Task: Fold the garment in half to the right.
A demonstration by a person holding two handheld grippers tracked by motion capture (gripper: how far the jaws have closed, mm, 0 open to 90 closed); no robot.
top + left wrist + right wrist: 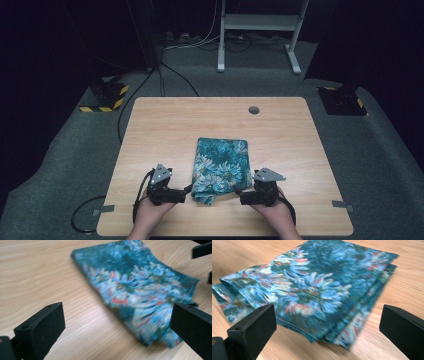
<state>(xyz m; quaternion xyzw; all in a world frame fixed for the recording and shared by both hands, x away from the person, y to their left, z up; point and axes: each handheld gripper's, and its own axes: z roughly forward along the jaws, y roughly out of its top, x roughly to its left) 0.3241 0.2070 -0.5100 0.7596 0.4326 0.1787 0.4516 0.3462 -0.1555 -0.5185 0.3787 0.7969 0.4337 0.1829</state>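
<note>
Teal flowered cloth (221, 167) lies folded on the wooden table (165, 125), its near end between my two grippers in the high view. I hold the left gripper (187, 190) low at the cloth's near left corner and the right gripper (239, 192) at its near right corner, both hands resting near the table's front edge, pointed inward.

From the left gripper view, the jaws stand spread wide, the cloth's (140, 292) loose corner just ahead. I judge I should slide the lower jaw under all layers before pinching.

From the right gripper view, jaws are likewise spread, empty, with the stacked cloth (317, 290) edges between them. Catching every layer evenly matters, or the fold will slip apart.
</note>
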